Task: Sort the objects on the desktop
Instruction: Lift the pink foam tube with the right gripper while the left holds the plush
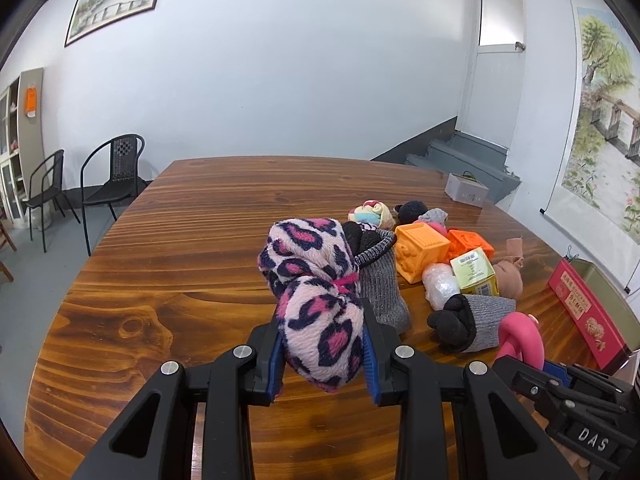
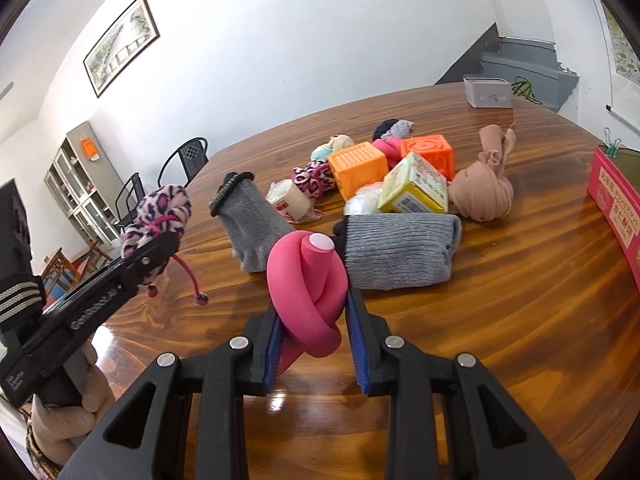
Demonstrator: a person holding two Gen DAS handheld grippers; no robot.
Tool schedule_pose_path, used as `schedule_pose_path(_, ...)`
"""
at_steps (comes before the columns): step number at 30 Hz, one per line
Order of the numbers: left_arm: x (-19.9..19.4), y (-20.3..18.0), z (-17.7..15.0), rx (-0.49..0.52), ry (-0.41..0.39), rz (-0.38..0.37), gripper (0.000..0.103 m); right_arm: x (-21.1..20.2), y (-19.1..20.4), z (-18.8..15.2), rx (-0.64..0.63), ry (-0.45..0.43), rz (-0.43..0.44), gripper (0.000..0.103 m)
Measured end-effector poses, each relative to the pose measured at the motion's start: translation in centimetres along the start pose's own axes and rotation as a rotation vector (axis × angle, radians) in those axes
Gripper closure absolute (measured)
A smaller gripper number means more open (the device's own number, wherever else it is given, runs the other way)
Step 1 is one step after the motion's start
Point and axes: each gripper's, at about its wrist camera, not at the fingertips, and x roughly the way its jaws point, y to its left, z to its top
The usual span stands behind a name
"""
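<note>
My left gripper (image 1: pixel 324 344) is shut on a pink leopard-print fuzzy bundle (image 1: pixel 316 292), held above the wooden table (image 1: pixel 180 280); it also shows in the right wrist view (image 2: pixel 158 224). My right gripper (image 2: pixel 310 320) is shut on a knotted pink foam tube (image 2: pixel 308 288), seen in the left wrist view (image 1: pixel 520 340) too. A pile lies beyond: two grey socks (image 2: pixel 400 252) (image 2: pixel 248 220), orange cubes (image 2: pixel 358 166) (image 2: pixel 428 152), a yellow box (image 2: pixel 416 190), a tan stocking bundle (image 2: pixel 486 190).
A red box (image 2: pixel 616 204) stands at the table's right edge. A small grey box (image 2: pixel 488 92) sits at the far corner. Black chairs (image 1: pixel 116 172) and a cabinet stand left of the table; stairs (image 1: pixel 460 156) lie behind it.
</note>
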Motion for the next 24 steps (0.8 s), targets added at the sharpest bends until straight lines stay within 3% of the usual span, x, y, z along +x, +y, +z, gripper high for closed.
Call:
schedule_pose_path(7, -0.3, -0.6, -0.1, 0.022, -0.004, -0.027, 0.070, -0.1, -0.8, -0.6, 0.019, -0.002, -0.021, 0.071)
schedule_pose_path(15, -0.1, -2.5, -0.2, 0.037, 0.010, -0.049, 0.070, -3.3, -3.9, -0.8, 0.075, -0.070, -0.052, 0.071)
schedule_pose_path(24, -1.2, -10.3, 0.9, 0.148, -0.013, -0.171, 0.070, -10.2, -10.1, -0.2, 0.163, -0.219, -0.160, 0.071)
